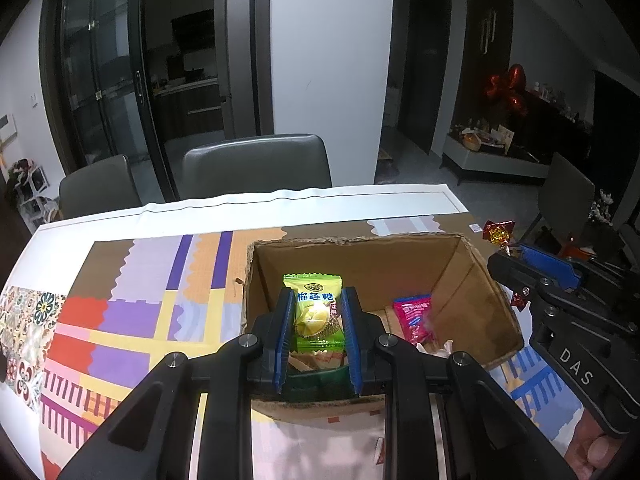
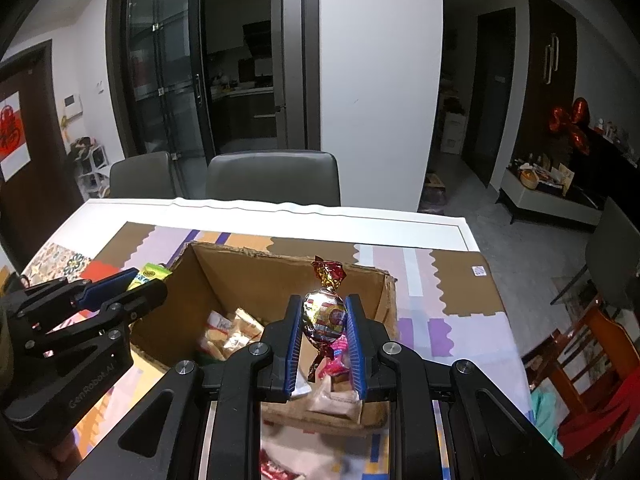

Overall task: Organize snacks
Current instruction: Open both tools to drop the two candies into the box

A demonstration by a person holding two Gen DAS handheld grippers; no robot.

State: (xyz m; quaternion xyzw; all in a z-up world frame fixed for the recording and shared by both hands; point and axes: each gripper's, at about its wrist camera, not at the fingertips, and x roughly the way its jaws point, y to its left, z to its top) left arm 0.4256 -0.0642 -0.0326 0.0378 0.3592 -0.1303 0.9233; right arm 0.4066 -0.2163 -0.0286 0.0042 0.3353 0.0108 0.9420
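Dim dining room, table [image 1: 100, 224] under patchwork-print cloth [image 1: 132, 300], grey chairs [image 1: 256, 164] behind. Open cardboard box [image 1: 360, 264] on cloth, holding pink packet [image 1: 414, 316] and pale wrapped snacks [image 2: 228, 332]. Left gripper [image 1: 318, 316] pinching green durian candy packet [image 1: 318, 312] over box. Right gripper [image 2: 324, 324] clamped on foil twist-wrapped candy [image 2: 325, 316], upright, also over box.

I'm working in a home dining room: grey chairs [image 2: 273, 176] ring a table under a patterned cloth [image 1: 132, 280], glass sliding doors [image 2: 164, 80] show a kitchen, red foil balloons [image 1: 508, 90] top a sideboard.
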